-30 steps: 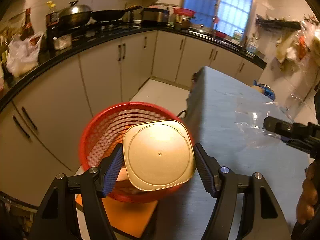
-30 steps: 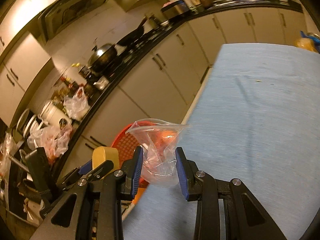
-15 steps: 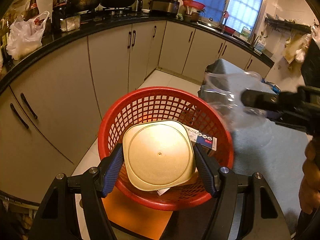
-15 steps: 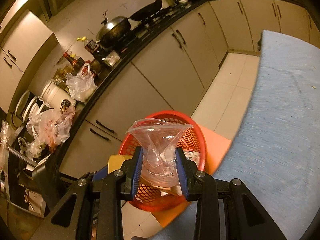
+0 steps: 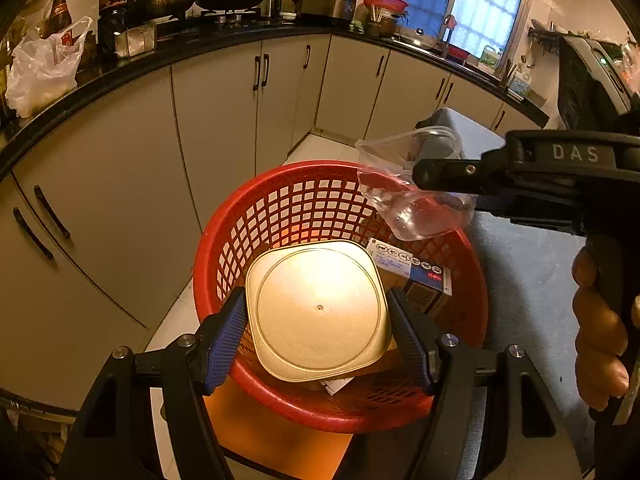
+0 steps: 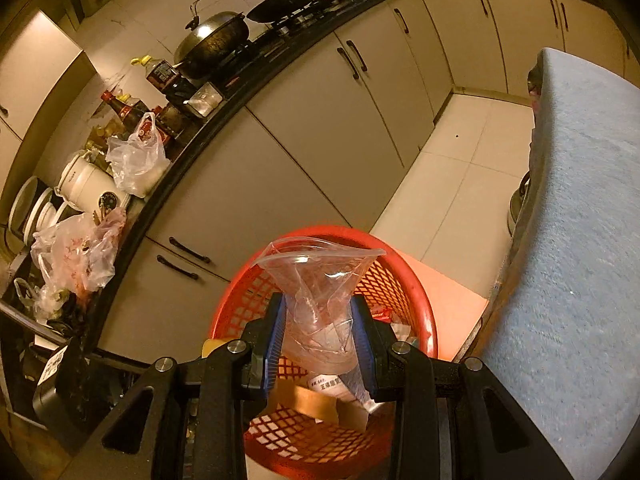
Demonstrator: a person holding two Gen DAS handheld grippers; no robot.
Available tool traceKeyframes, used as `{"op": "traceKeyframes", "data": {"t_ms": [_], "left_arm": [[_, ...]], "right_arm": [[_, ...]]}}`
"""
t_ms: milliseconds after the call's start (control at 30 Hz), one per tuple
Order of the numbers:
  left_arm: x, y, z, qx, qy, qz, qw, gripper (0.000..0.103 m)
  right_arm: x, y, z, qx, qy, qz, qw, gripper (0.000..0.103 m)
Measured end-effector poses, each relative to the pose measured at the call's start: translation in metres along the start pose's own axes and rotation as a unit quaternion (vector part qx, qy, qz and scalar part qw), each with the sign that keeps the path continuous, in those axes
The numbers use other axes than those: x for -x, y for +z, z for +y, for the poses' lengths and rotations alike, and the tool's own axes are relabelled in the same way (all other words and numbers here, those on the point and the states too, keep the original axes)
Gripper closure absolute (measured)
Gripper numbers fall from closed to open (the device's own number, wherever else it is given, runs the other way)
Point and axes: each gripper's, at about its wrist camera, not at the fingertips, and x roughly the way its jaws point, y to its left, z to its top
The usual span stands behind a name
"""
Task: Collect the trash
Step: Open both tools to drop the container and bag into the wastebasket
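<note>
Both loads hang over the red mesh basket at lower centre: left gripper clamps a square gold-lidded container, right gripper pinches a clear zip bag (light, clingy), which may stick to a pad or drift outside on release.

Left tool tilts downward, its blue pads pressed on both sides of its load — right tool likewise pinched tight, a hand wrapped round its handle.
</note>
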Motion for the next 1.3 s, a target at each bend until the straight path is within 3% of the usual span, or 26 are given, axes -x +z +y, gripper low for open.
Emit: {"op": "traceKeyframes", "data": {"t_ms": [533,800,1300], "left_arm": [[-0.007,-0.003,0.001,0.004,-0.003,0.002,1.0,0.034],[-0.005,-0.001,0.003,0.006,-0.003,-0.002,1.0,0.034],[-0.007,-0.003,0.003,0.007,-0.002,0.003,1.0,0.034]], "right_arm": [[-0.027,-0.001,-0.004,-0.001,-0.008,0.033,0.999,0.064],[-0.025,-0.001,-0.002,-0.001,-0.006,0.029,1.0,0.056],[-0.015,-0.003,-0.004,-0.006,-0.007,0.019,1.0,0.056]]}}
